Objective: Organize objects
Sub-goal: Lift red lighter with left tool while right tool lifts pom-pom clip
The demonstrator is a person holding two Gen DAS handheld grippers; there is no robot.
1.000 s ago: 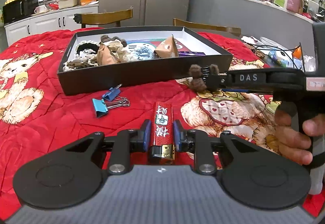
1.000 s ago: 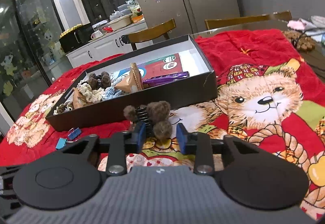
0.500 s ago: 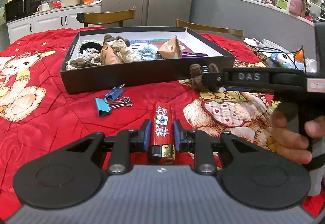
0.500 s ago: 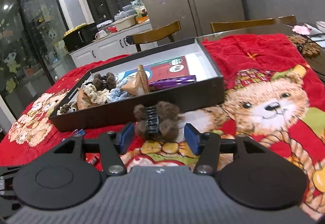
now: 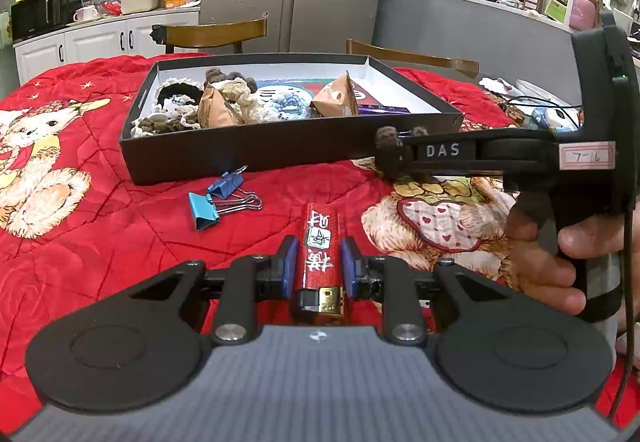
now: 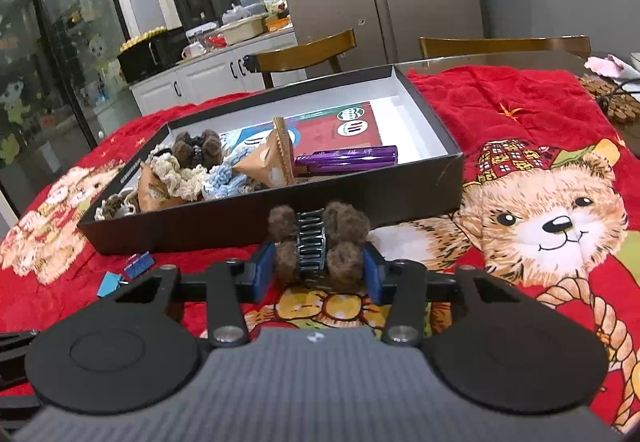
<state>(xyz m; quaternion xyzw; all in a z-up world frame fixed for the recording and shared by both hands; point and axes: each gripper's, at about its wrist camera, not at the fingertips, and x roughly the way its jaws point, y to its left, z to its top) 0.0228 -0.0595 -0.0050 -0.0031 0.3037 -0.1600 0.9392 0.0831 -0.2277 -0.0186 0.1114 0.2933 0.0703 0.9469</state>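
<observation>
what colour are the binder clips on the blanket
Blue binder clips with silver wire handles, clearest in the left wrist view.

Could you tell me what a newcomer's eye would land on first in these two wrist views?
Probably the bright red blanket with its cartoon bear, and the black box of crocheted pieces and packets lying on it. Next, the left gripper clamped on a red lighter, and the right gripper, jaws closing around a fuzzy brown hair claw before the box. Blue binder clips lie loose nearby.
</observation>
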